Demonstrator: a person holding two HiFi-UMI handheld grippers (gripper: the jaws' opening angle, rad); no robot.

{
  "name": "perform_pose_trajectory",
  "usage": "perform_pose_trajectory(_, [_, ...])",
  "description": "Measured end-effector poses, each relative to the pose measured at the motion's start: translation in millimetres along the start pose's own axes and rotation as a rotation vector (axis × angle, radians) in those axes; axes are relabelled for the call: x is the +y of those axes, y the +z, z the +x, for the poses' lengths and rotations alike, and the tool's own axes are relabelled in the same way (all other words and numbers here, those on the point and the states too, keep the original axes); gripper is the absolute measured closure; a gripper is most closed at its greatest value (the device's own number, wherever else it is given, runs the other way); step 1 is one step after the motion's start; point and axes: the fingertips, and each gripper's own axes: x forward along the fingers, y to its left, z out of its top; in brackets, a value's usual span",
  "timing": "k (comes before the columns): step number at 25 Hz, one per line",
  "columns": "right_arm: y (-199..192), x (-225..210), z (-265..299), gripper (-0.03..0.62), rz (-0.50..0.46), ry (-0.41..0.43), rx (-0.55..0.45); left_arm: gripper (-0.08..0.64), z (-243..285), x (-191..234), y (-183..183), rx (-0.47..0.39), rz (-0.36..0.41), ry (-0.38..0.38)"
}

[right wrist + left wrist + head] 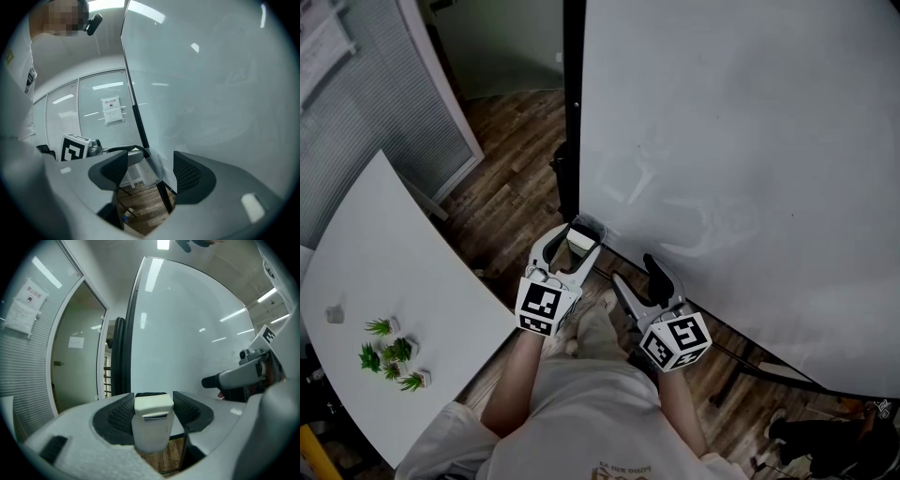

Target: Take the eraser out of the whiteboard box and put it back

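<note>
Left tool (579,242) clamps the eraser (151,408), right tool (149,173) gapes empty; I'd lift straight, clear of the whiteboard box (589,223) walls.

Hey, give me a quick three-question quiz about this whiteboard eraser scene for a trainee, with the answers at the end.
1. True or false: the right gripper is closed on the eraser.
2. Which gripper has the eraser between its jaws?
3. The small green plants stand on: A the white table; B a shelf; C a windowsill.
Key: 1 false, its jaws are apart and empty; 2 the left gripper; 3 A.
</note>
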Motion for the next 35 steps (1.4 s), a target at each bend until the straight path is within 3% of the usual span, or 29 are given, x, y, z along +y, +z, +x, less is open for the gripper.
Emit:
perform_pose_trajectory(11, [1,3,-3,0.288,-0.012,-0.004,-0.011,0.252,-3,-2,-3,0.01,-0.01,0.01])
perform_pose_trajectory(24, [16,17,-15,0.313,-0.001,-0.004,-0.085,0.286,-33,-2,18,-0.072,-0.062,0.005])
perform_pose_trajectory(31, [21,29,-26,0.383,0.004,0.007,-0.121,0.355,-55,-13,30,-0.099,-0.06,-0.027])
perform_pose_trajectory(35, [31,30,-40,0.456,0.0,-0.03,-0.191,0.449,-68,-25,40,-0.131,-0.076,-0.055])
